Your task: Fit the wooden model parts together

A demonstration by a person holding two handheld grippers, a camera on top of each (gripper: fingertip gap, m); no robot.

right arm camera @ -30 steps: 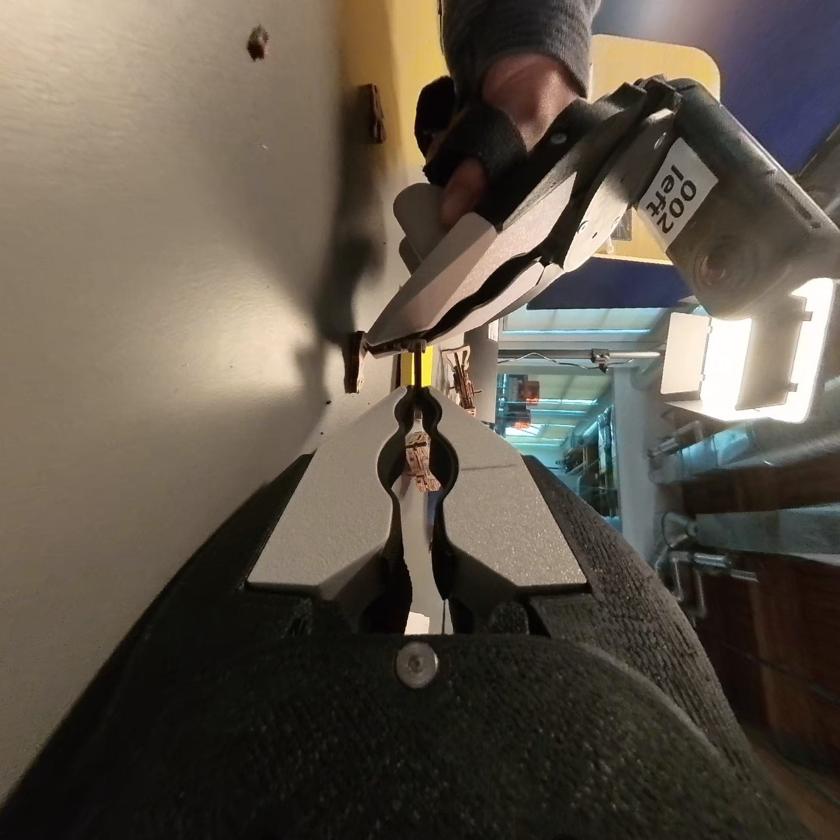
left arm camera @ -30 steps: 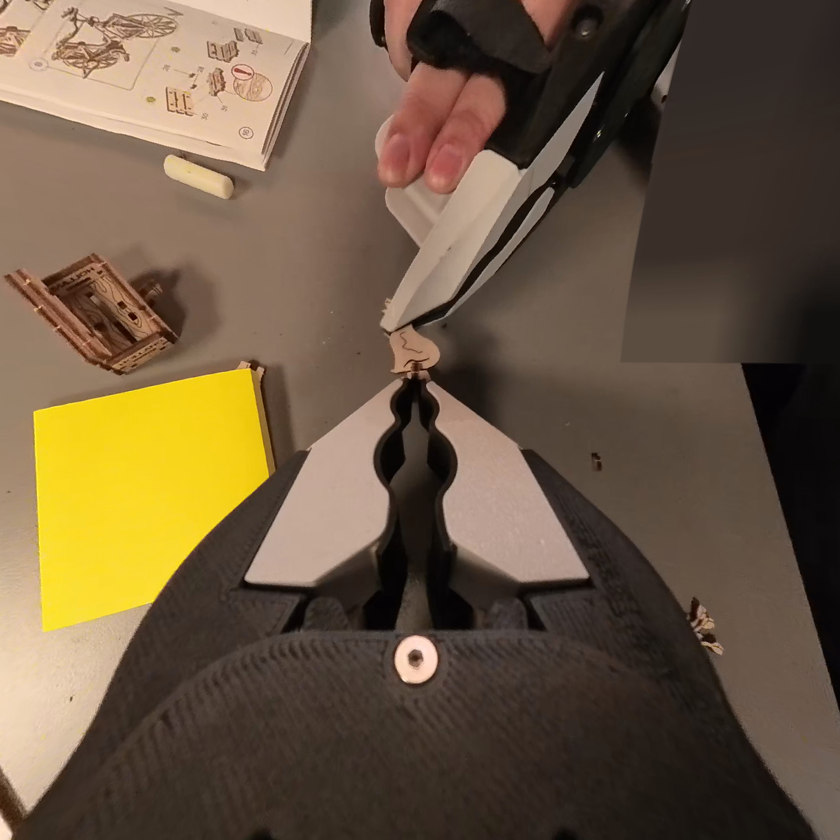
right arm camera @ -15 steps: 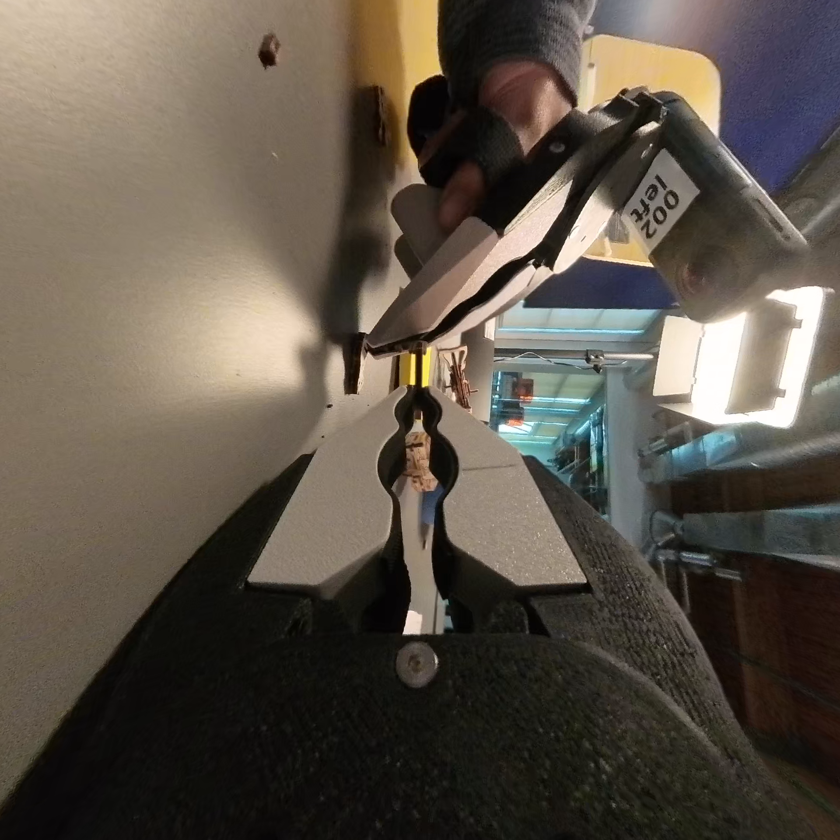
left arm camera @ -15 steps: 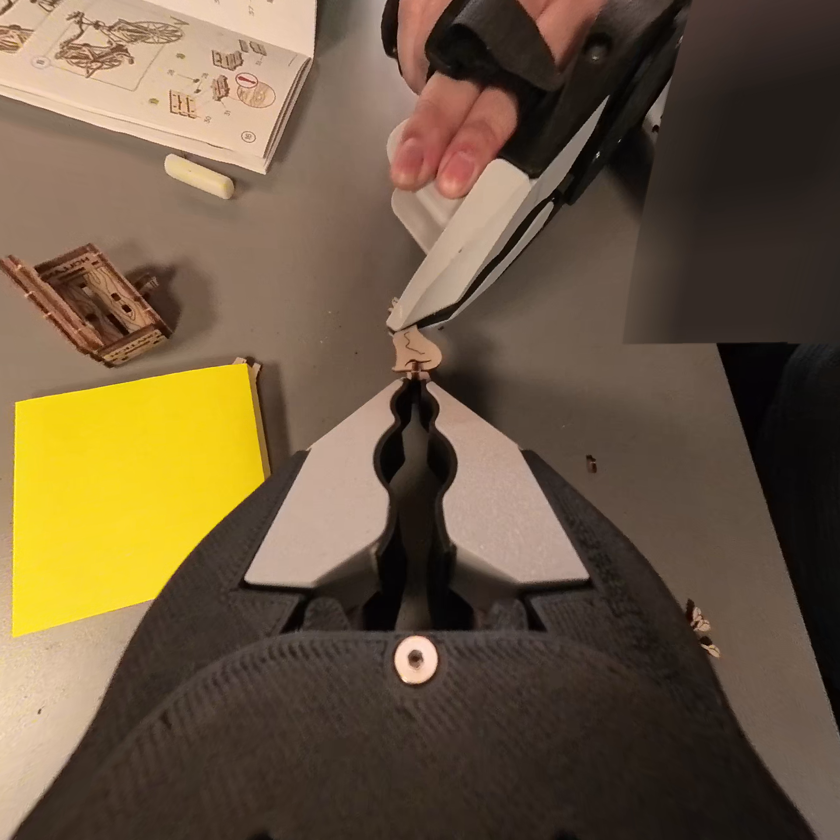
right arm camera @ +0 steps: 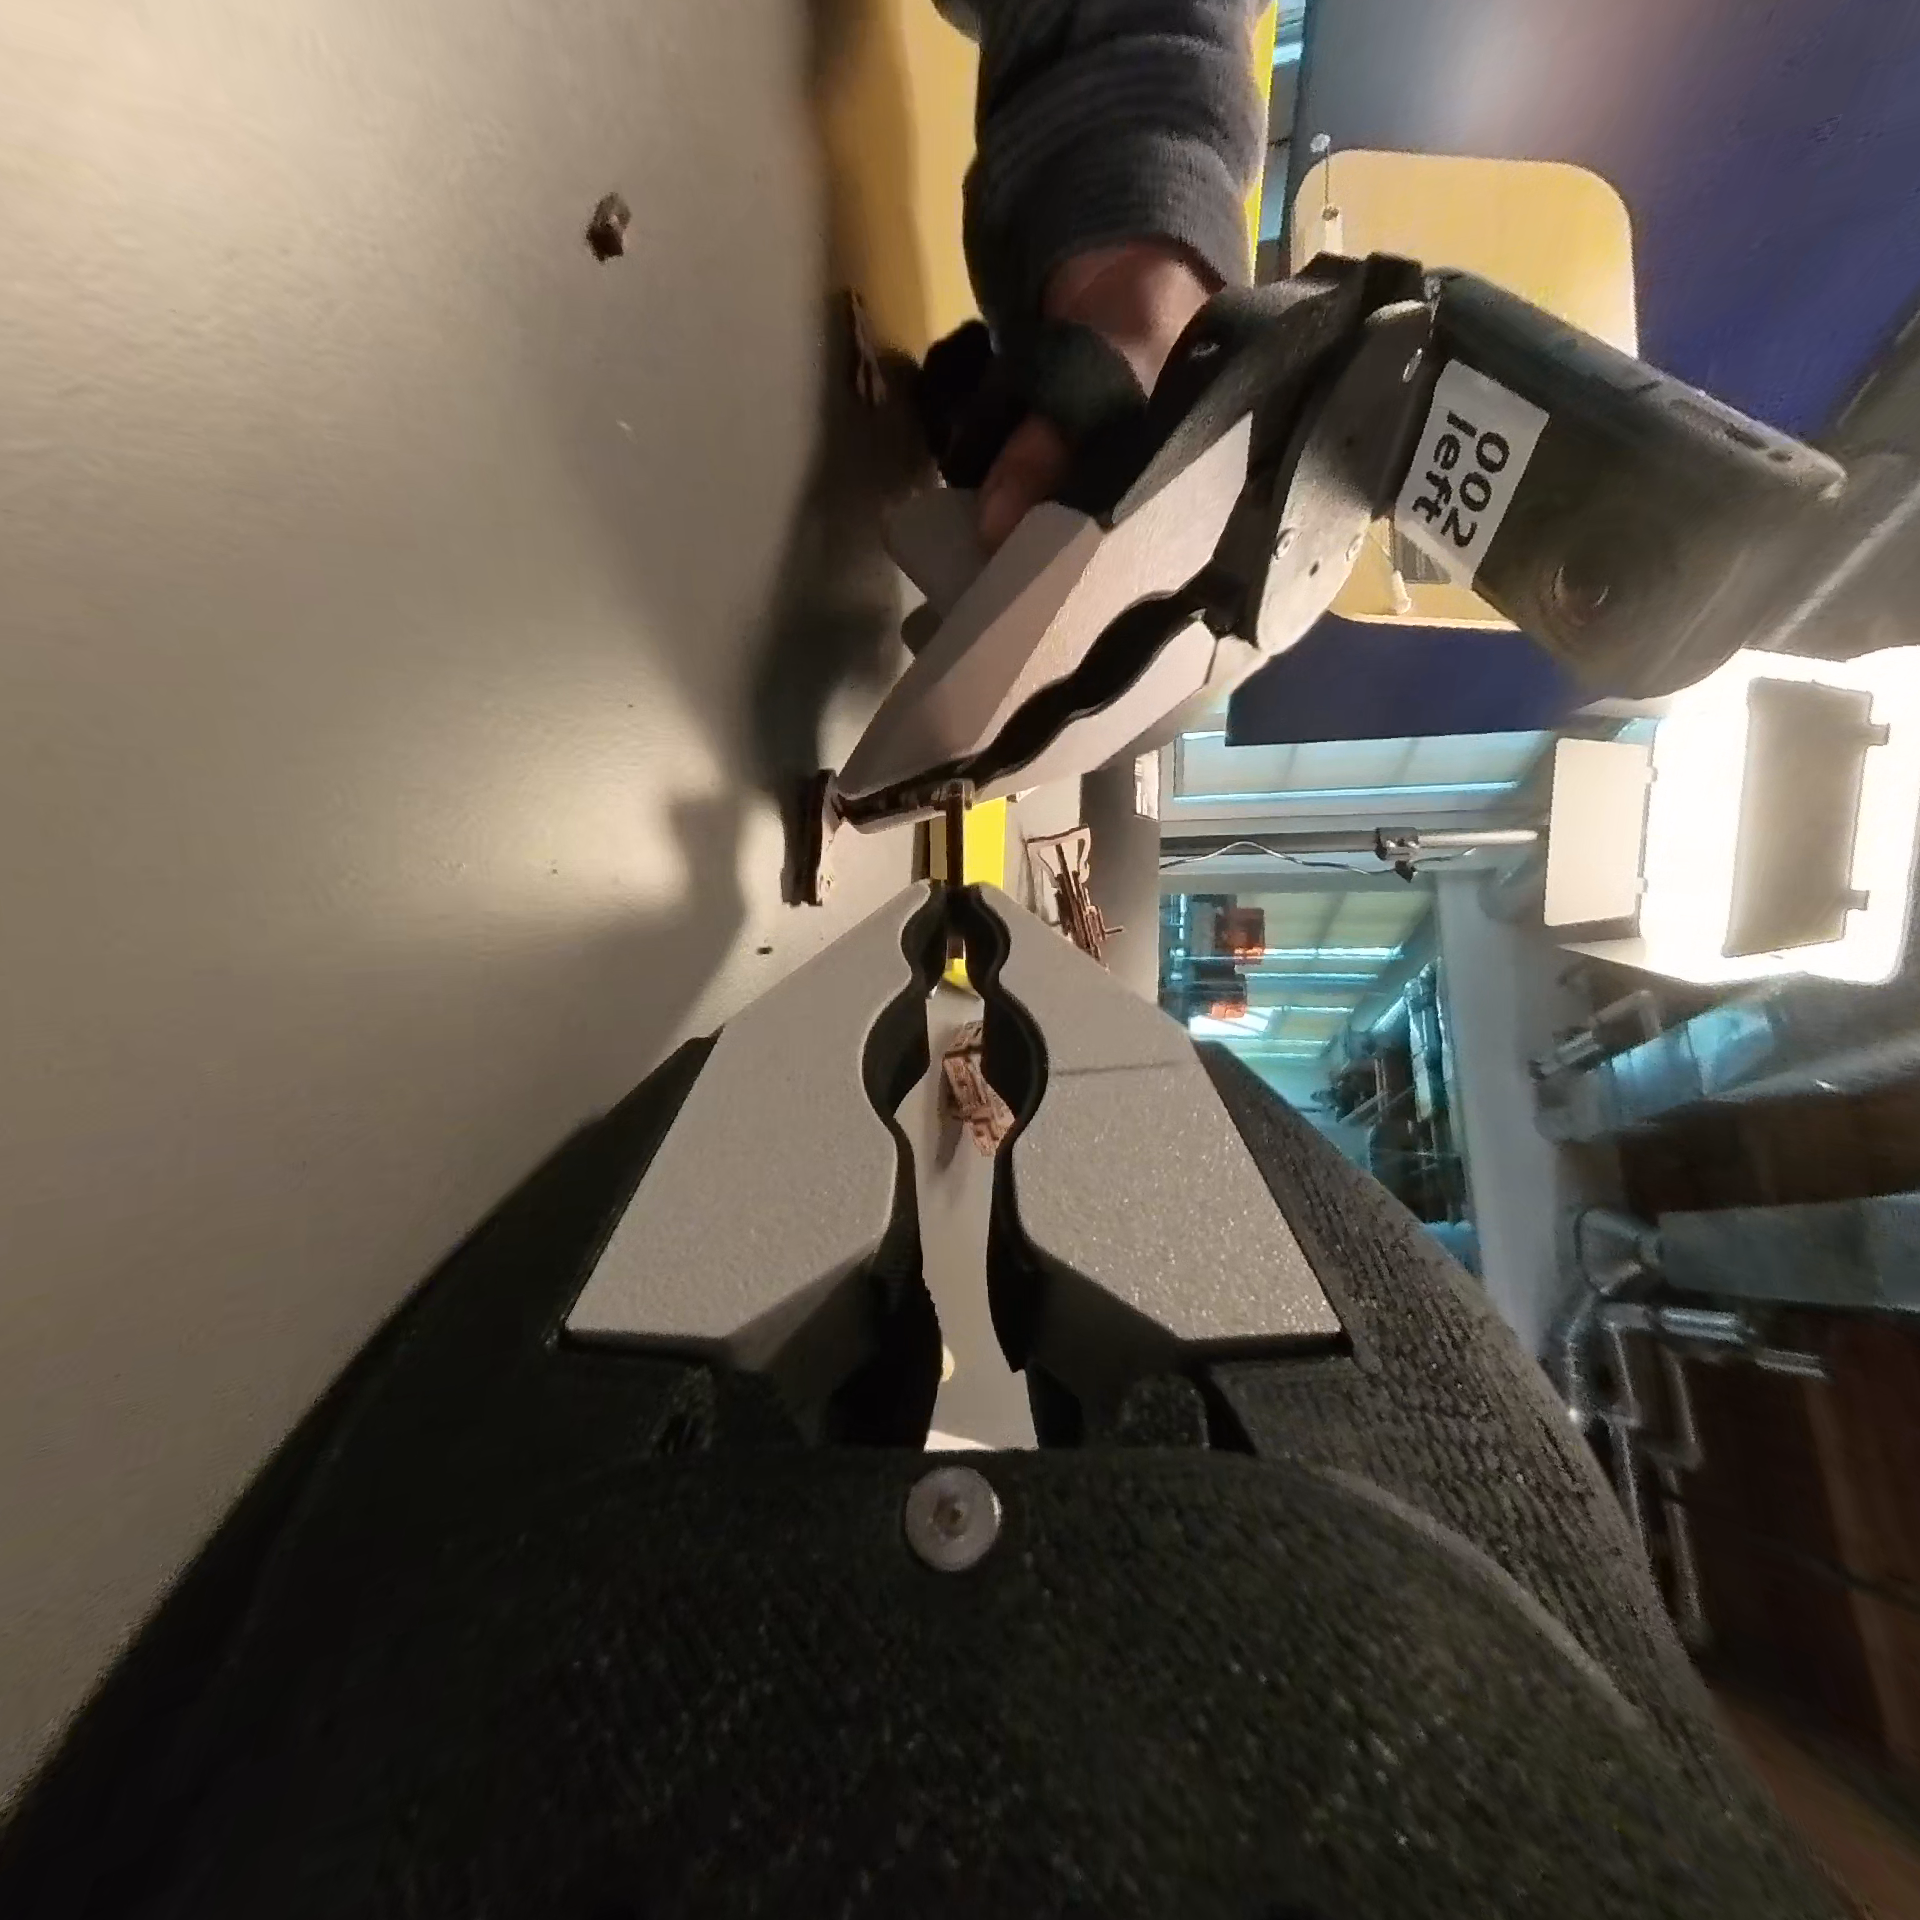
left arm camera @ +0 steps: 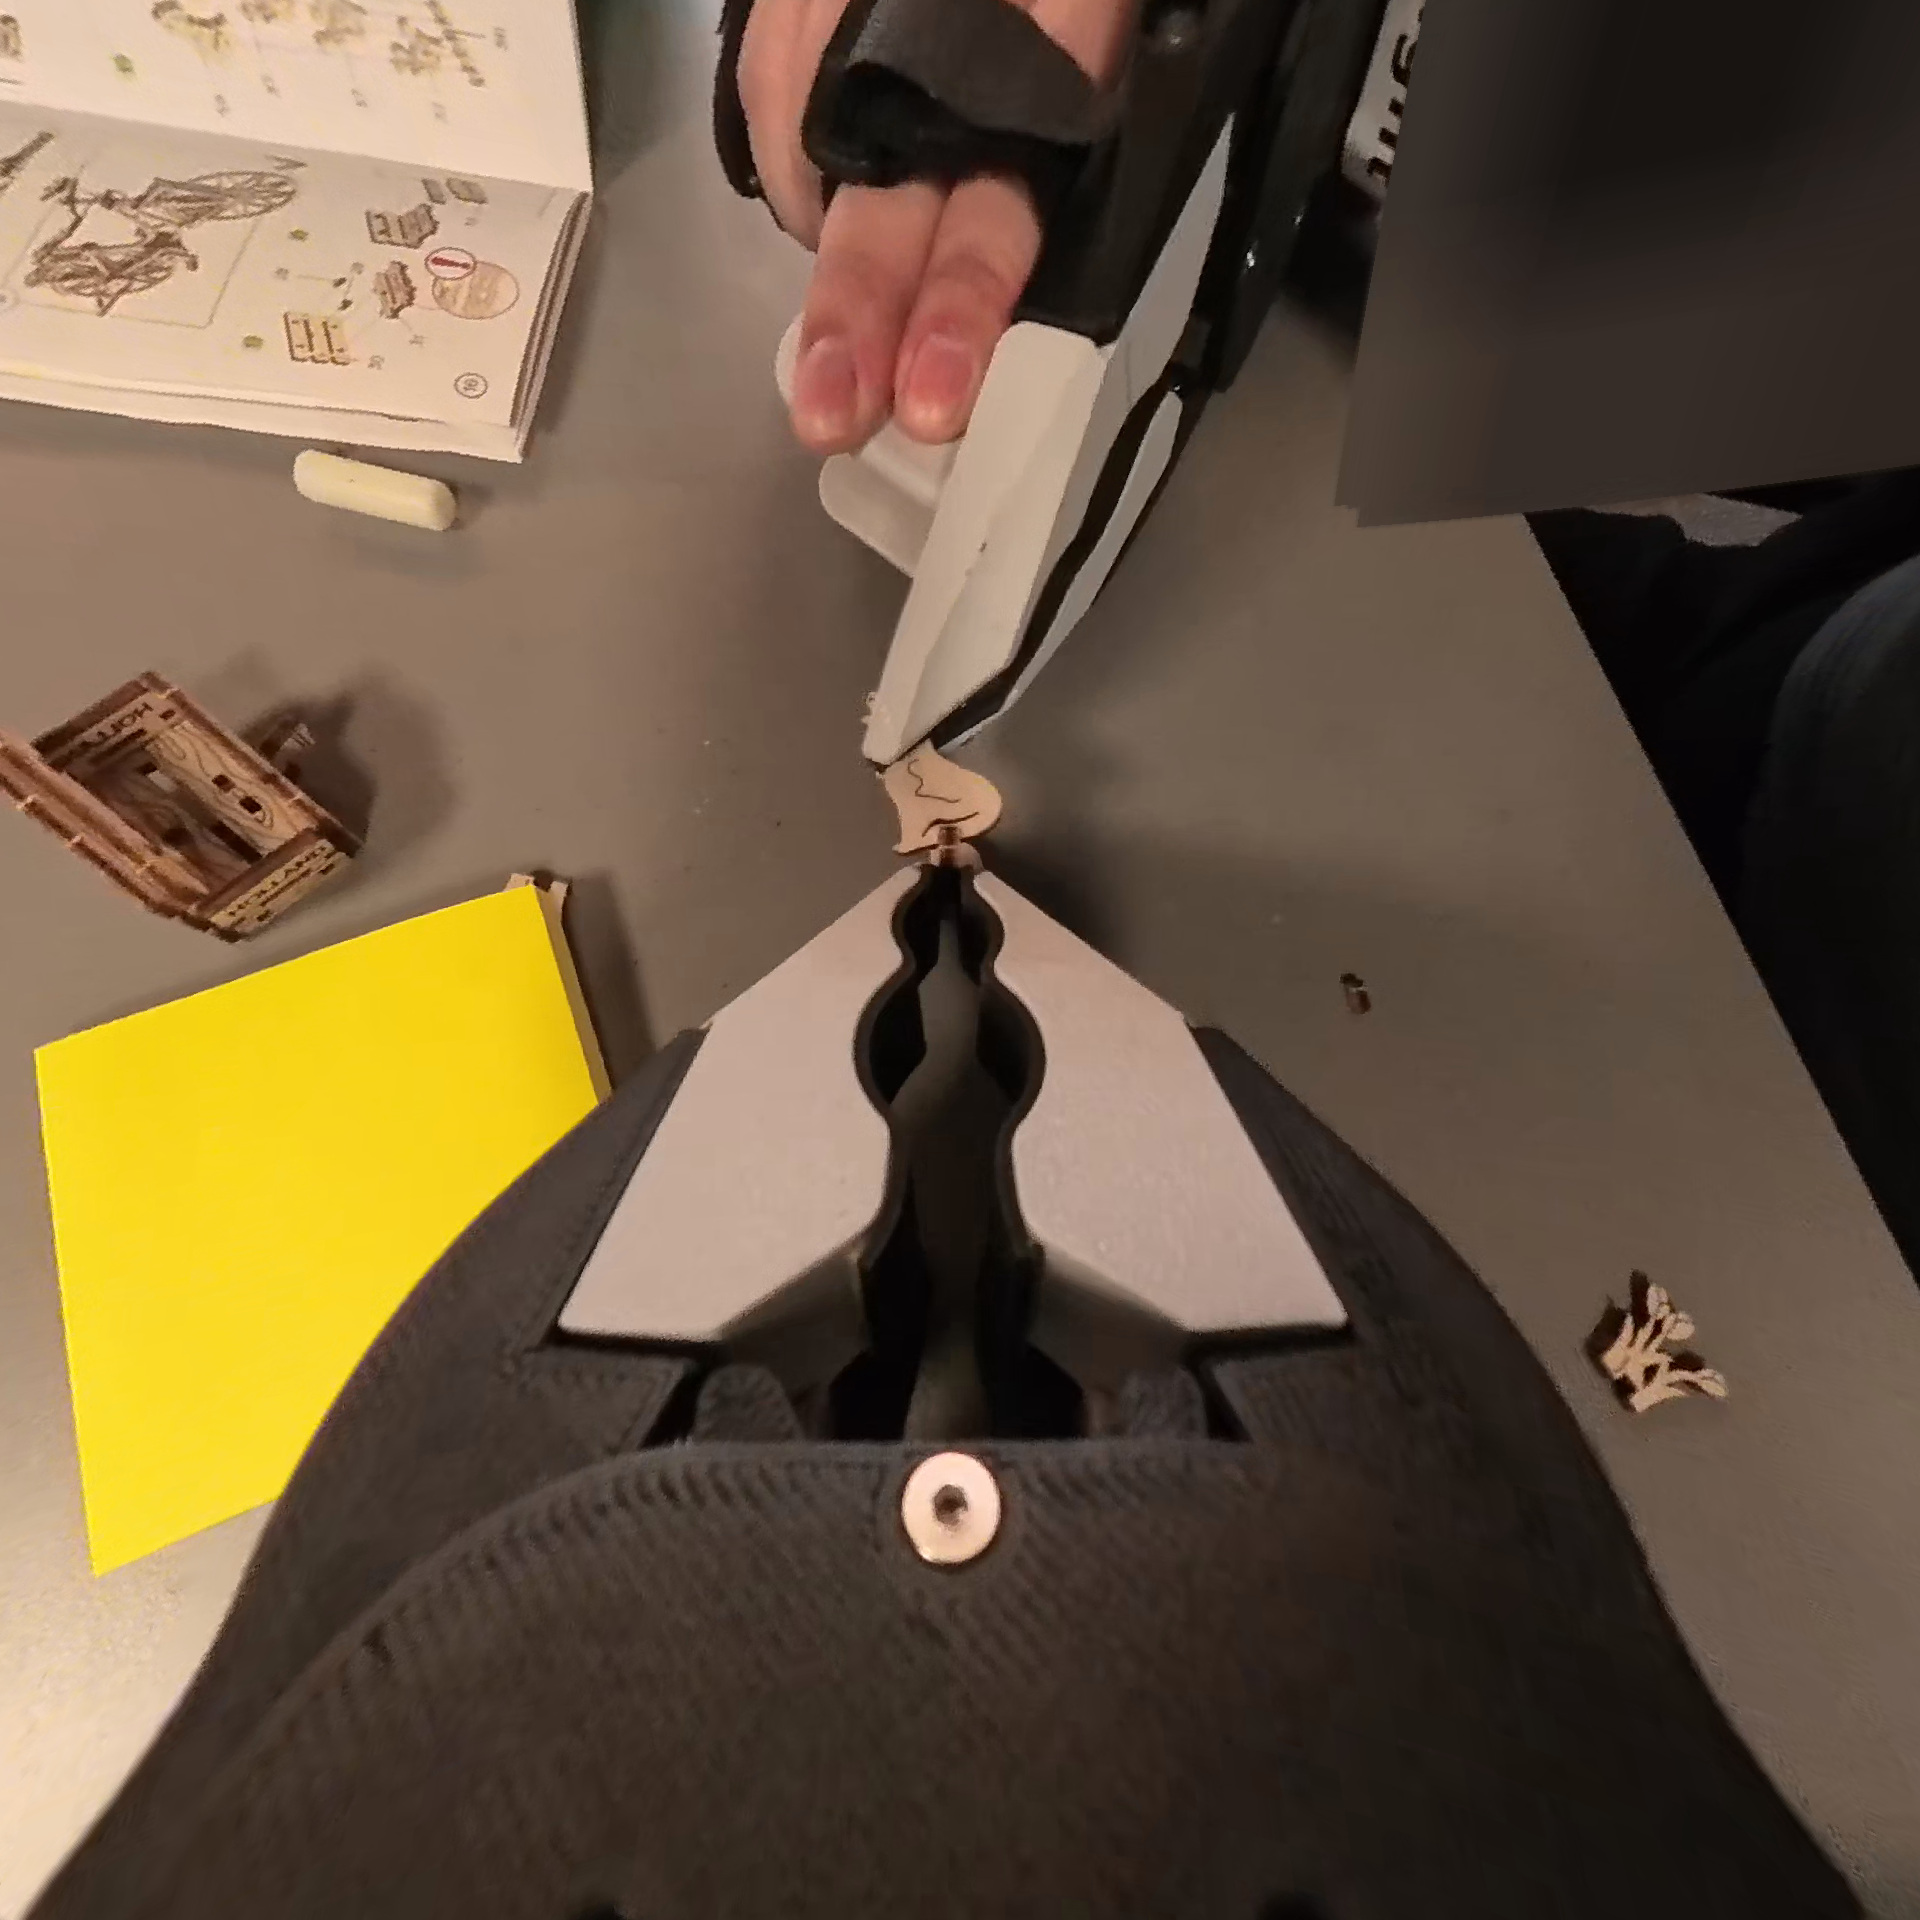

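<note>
**Joining two tiny wooden parts in mid-air**

Pinching a thin wooden peg (left arm camera: 943, 854) at its tips, the left gripper (left arm camera: 943, 875) is meeting the right gripper (left arm camera: 902, 750), which is clamping a curved flat wooden piece (left arm camera: 940, 805). Peg and piece are touching just above the grey table (left arm camera: 665, 665). At the far left, a part-built wooden model (left arm camera: 177, 805) is lying beside a yellow sheet (left arm camera: 301, 1164) and an open instruction booklet (left arm camera: 281, 260).

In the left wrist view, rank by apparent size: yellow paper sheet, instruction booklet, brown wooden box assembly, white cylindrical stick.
1. yellow paper sheet, though it lies nearer the camera
2. instruction booklet, cut off by the frame edge, so its rank against the sheet is unsure
3. brown wooden box assembly
4. white cylindrical stick
</note>
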